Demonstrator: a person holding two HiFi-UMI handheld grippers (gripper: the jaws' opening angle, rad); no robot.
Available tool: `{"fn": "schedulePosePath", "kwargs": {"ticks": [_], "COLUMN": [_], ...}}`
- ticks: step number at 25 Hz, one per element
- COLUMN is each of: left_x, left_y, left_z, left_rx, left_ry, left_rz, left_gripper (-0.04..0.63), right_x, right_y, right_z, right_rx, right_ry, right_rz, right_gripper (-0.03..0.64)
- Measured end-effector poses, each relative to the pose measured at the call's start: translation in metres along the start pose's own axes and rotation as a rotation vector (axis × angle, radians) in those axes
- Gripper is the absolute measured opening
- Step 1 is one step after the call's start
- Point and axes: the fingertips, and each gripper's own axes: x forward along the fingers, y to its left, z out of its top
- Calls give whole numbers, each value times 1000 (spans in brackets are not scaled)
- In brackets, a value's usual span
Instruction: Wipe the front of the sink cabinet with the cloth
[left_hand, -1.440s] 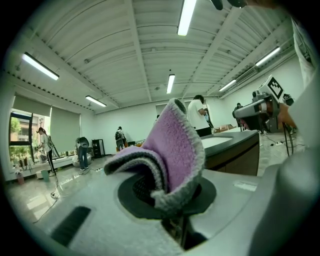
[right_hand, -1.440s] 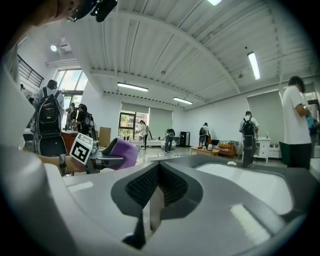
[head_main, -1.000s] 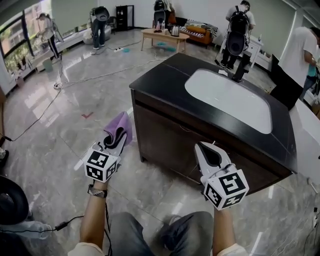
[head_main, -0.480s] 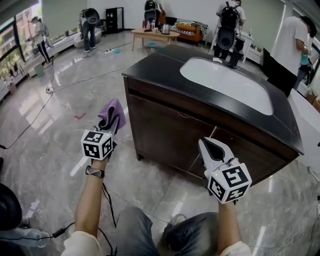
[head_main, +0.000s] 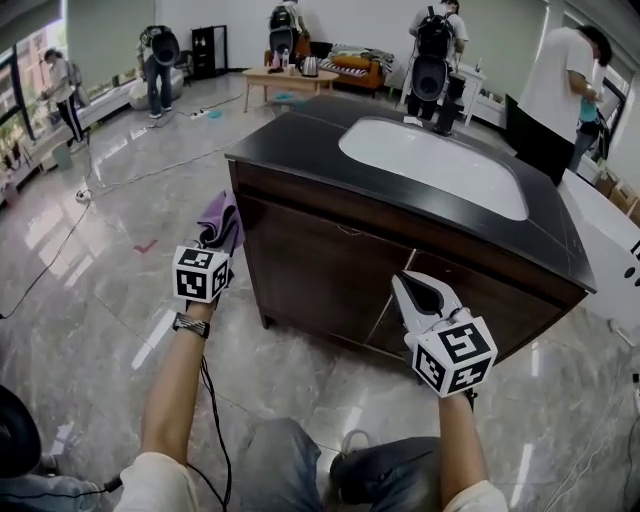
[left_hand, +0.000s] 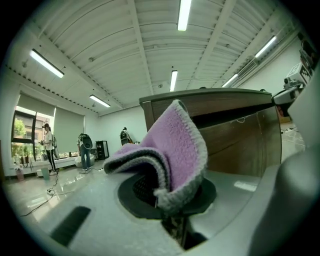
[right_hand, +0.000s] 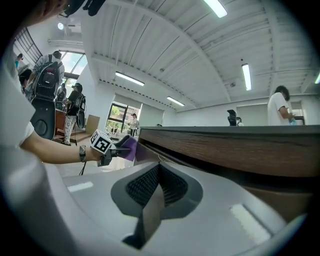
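Left tool (left_hand: 172, 202): jaws pinching a folded purple cloth (left_hand: 172, 142) with grey edging, the fold standing up above the jaw tips. In the head view the cloth is up at the left corner of the dark wood sink cabinet (head_main: 330, 265), just under the black countertop (head_main: 290, 135) edge; contact with the wood can't be resolved. Right tool (head_main: 407, 286): jaws pressed together, nothing between them, held in front of the cabinet front near the door seam, towards its right half. White basin (head_main: 430, 165) is set into the countertop. The cabinet stands on a glossy marble floor (head_main: 100, 240).
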Motion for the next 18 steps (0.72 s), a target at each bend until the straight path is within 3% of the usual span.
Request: {"fn": "schedulePosePath", "kwargs": {"ticks": [5,18], "left_x": [10,20], "left_y": [-19,-83], "left_z": [0,20], "left_rx": [-22,22], "left_ry": [-15,-38], "left_rz": [-18,-95], "left_gripper": [52,51], "right_x": [-24,-91], "right_y": [-12,-35], "right_z": [-11,-25], "right_rx": [25,49], "right_ry": [18,34], "right_rz": [-54,-167], "right_gripper": [6,6]}}
